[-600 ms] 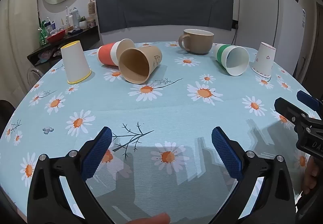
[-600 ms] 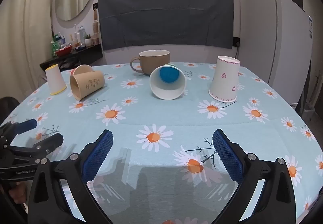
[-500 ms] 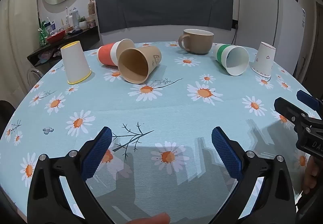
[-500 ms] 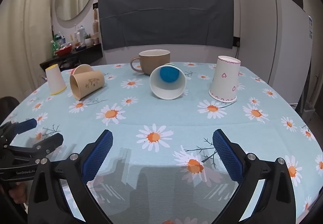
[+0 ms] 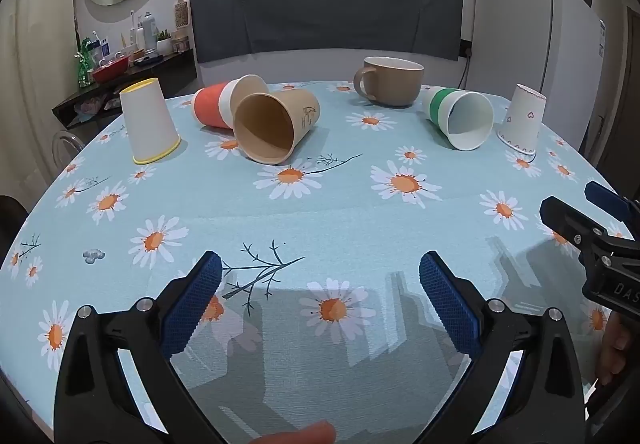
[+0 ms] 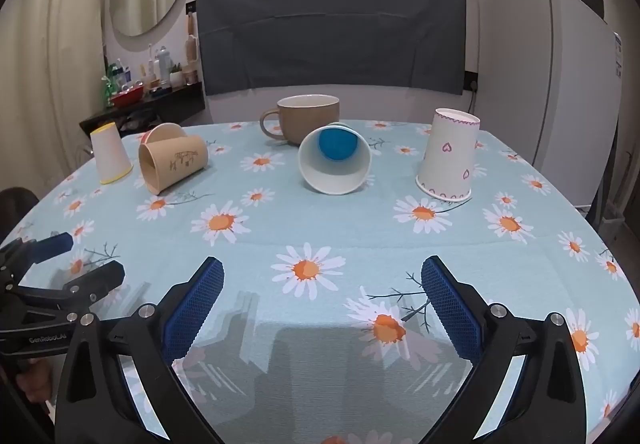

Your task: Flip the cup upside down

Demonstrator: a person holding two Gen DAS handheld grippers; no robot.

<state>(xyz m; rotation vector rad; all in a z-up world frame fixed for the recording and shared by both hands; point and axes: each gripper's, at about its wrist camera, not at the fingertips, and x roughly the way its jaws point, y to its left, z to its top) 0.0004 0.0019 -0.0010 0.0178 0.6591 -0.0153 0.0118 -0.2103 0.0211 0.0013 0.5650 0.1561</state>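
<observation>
On the round table (image 5: 320, 211) with the daisy cloth, six cups are sitting far from both grippers. The yellow-rim cup (image 5: 149, 121) and the heart cup (image 6: 450, 155) are already standing upside down. The brown cup (image 5: 276, 125), the red cup (image 5: 226, 101) and the green cup (image 5: 460, 115) are lying on their sides, so they are waiting to be flipped. The mug (image 5: 390, 81) is standing right way up at the back. The left gripper (image 5: 320, 296) is hanging over the near edge with its jaws wide apart, holding nothing. The right gripper (image 6: 322, 298) is doing the same, jaws apart and empty. No cup is being touched, so most of the job looks left to do.
</observation>
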